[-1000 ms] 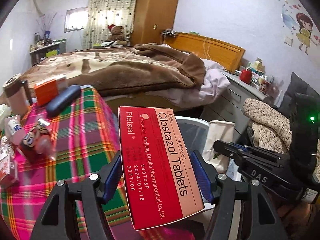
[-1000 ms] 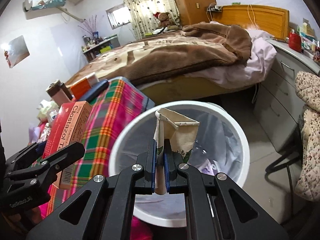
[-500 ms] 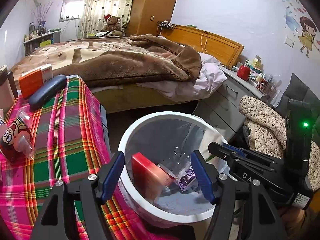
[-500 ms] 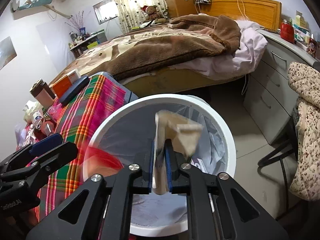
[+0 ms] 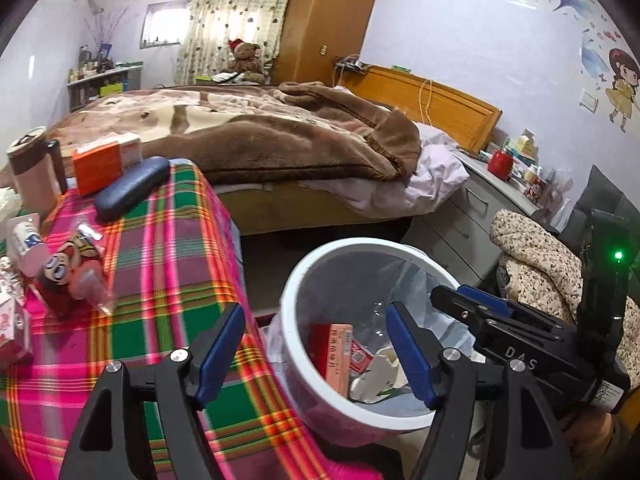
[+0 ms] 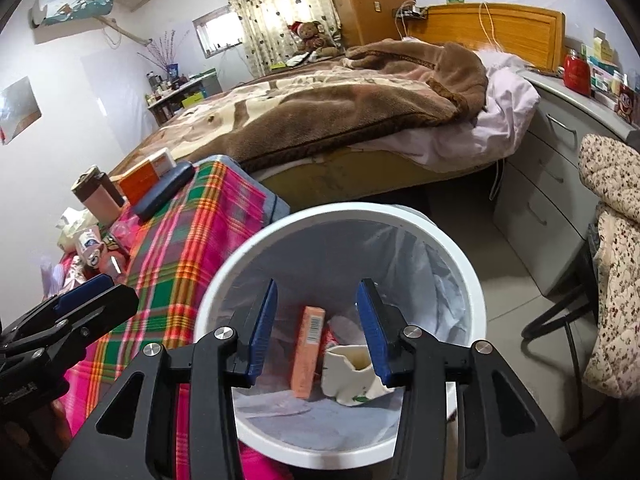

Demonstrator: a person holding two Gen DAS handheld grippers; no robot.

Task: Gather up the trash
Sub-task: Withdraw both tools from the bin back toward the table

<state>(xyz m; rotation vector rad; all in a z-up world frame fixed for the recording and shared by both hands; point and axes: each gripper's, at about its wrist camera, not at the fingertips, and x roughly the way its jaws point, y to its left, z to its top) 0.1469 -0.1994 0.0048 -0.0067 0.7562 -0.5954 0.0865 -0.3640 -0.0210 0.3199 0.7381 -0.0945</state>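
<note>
Both grippers gape over the lined white bin, trash lying inside.

The round, smooth plastic bin (image 6: pixel 476 304) wears a thin, crinkled translucent liner; a flat red cardboard box (image 6: pixel 308 354) stands on edge at its bottom, touching a crumpled white paper carton (image 6: pixel 352 380). The right gripper (image 6: pixel 318 330) hangs spread above both, holding nothing. The left gripper (image 5: pixel 316 354), equally spread and bare, straddles the bin's rim beside the plaid cloth's (image 5: pixel 160 264) edge.

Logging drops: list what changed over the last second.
Left gripper let the red pill box fall into the bin. Right gripper opened, dropping its paper carton in too. Both now open, empty. Table items unchanged.
</note>
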